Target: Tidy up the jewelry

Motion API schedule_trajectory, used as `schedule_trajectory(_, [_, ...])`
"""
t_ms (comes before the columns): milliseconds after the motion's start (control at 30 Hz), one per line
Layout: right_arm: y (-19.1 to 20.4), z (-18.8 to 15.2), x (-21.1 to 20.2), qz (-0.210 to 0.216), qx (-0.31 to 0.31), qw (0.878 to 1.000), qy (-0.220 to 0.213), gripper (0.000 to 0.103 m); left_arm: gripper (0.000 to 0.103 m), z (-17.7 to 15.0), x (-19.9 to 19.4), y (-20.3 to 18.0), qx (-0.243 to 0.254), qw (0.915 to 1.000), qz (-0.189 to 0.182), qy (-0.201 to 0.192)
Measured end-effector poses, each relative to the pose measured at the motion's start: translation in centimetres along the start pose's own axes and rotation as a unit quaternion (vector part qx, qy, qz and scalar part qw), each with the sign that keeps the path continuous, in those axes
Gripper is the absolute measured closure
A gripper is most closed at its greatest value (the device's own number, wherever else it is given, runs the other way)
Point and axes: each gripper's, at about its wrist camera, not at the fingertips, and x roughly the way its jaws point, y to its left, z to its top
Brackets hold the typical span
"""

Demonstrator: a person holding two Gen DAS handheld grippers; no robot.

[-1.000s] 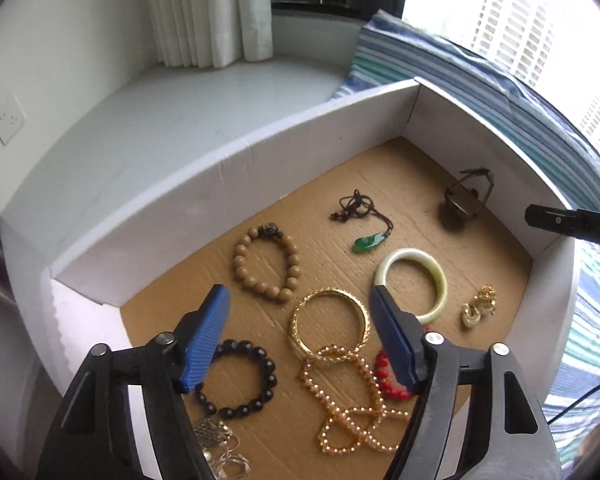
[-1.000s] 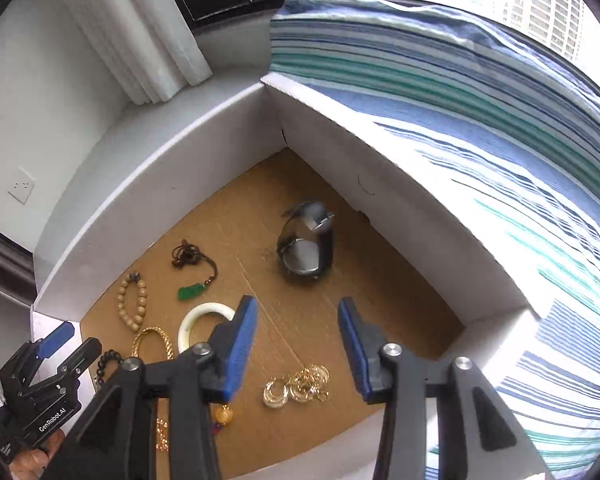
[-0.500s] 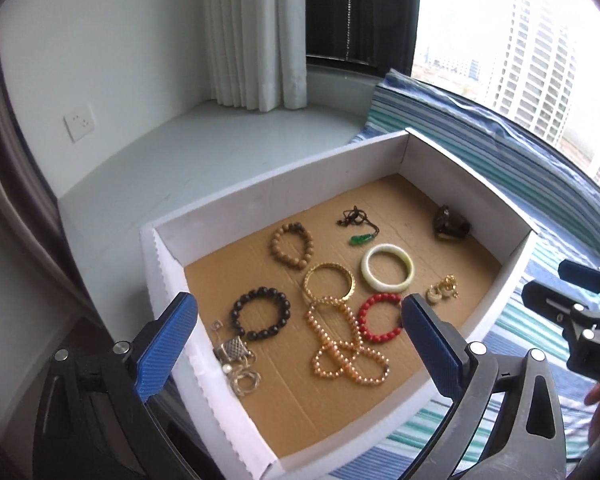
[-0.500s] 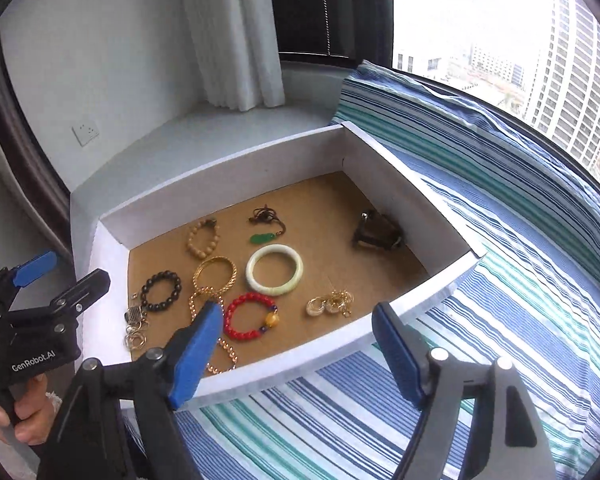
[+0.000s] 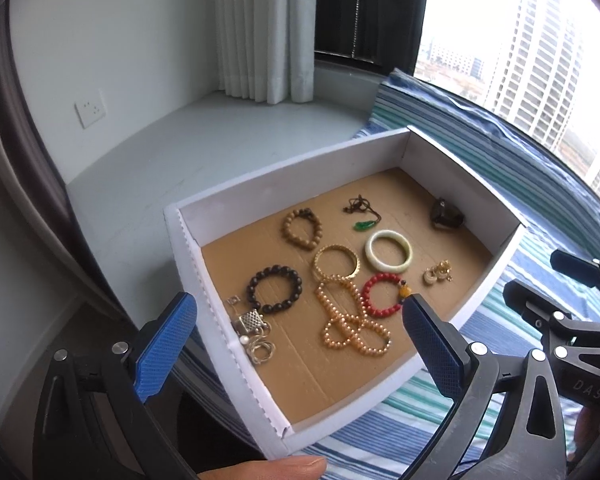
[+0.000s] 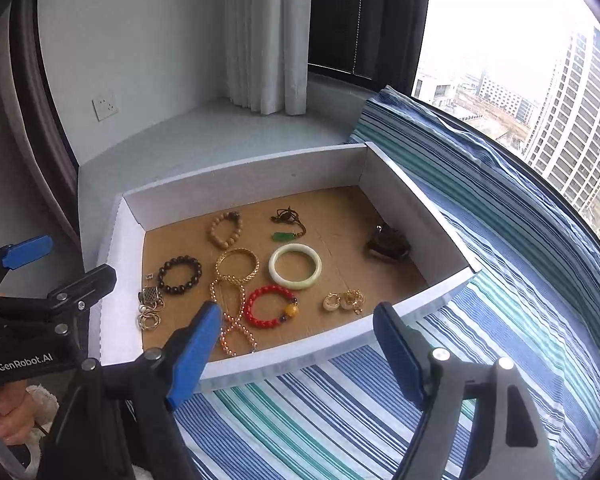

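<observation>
A white cardboard box (image 5: 204,280) (image 6: 300,360) with a brown floor holds the jewelry. Inside lie a black bead bracelet (image 5: 275,289) (image 6: 179,274), a tan bead bracelet (image 5: 302,229), a gold bangle (image 5: 336,263) (image 6: 237,266), a pale jade bangle (image 5: 389,250) (image 6: 295,266), a red bead bracelet (image 5: 383,295) (image 6: 271,306), a long gold bead necklace (image 5: 352,326), a green pendant on a cord (image 5: 364,225), gold earrings (image 5: 438,273) (image 6: 344,301), silver pieces (image 5: 254,330) and a dark watch (image 5: 446,214) (image 6: 388,242). My left gripper (image 5: 300,348) is open and empty, above the box's near edge. My right gripper (image 6: 300,356) is open and empty, held back from the box.
The box rests on a blue, green and white striped cushion (image 6: 500,248) on a grey window seat (image 5: 188,148). White curtains (image 5: 260,28) hang behind. A wall socket (image 5: 91,109) is at the left. A window is at the right.
Both grippers have pulled up and back from inside the box, so the whole box now shows. Both have opened wider. The jewelry has not moved.
</observation>
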Motion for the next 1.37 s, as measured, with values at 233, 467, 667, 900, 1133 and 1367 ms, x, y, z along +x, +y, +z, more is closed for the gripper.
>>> schedule_trajectory(233, [0.7,0.4,0.9,0.016,0.005,1.000,0.013,0.023,0.000,0.2,-0.2,0.9,-0.014,0.9998,0.016,0.004])
schedule_trajectory(467, [1.6,2.2,-0.4,0.015,-0.004,1.000,0.016,0.023,0.000,0.8,-0.6,0.8,-0.001,0.9993,0.037,0.008])
schedule_trajectory(667, [2.1,2.5,-0.5,0.024,-0.013,0.999,0.040,0.023,0.001,0.9,-0.8,0.8,-0.007,0.9989,0.044,0.015])
schedule_trajectory(900, [1.7,2.1,-0.1,0.006,-0.016,0.999,0.048,0.023,0.001,1.0,-0.7,0.8,-0.016,0.9987,0.046,0.016])
schedule_trajectory(1133, [1.0,2.1,0.1,-0.006,-0.014,0.999,0.045,0.023,0.001,0.8,-0.1,0.3,-0.012,0.9988,0.040,0.026])
schedule_trajectory(1367, [0.6,2.3,0.3,-0.008,-0.008,0.999,0.043,0.023,0.001,0.7,-1.1,-0.1,-0.013,0.9995,0.029,0.003])
